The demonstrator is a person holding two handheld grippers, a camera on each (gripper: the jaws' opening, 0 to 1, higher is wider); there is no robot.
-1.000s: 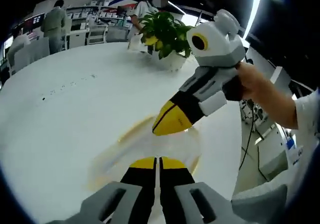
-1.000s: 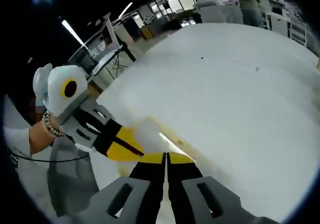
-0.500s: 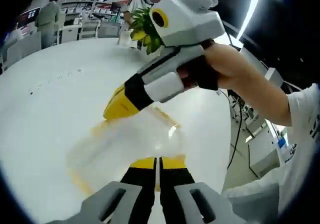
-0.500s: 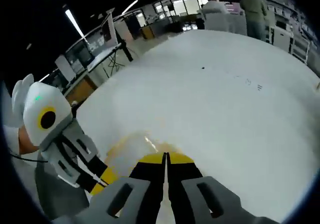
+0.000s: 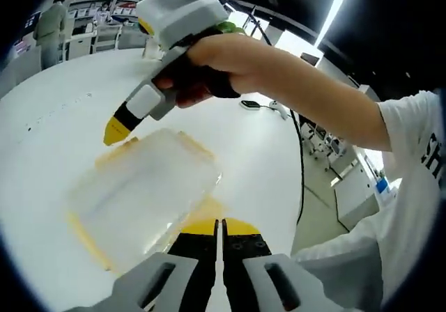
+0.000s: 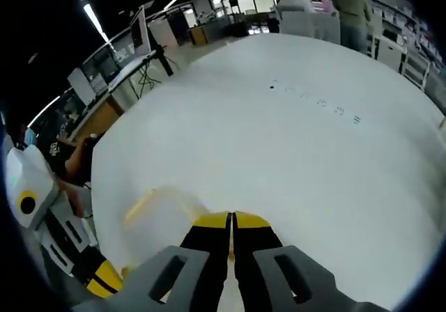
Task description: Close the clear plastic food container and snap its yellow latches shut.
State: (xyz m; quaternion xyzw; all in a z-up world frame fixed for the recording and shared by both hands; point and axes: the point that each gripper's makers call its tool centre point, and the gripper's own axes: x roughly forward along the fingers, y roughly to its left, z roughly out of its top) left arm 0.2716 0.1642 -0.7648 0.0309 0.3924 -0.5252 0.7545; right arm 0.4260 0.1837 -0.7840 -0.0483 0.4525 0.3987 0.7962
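So the clear food container [image 5: 143, 197] sits on the white table [image 5: 49, 131], lid on top, with a yellow latch [image 5: 85, 239] showing along its near-left edge. Left gripper [image 5: 219, 223] has its jaws pressed together, yellow tips right at the container's near edge; can't tell if they're actually touching it. Compared with half a second ago, the right gripper [image 5: 116, 131] has swung off the lid and now has its yellow tip down at the container's far corner, hand [image 5: 209, 65] wrapped around the handle. In the right gripper view its jaws are pressed together too, over the container's [image 6: 167, 218] edge, and the left gripper [image 6: 104, 278] sits lower left.
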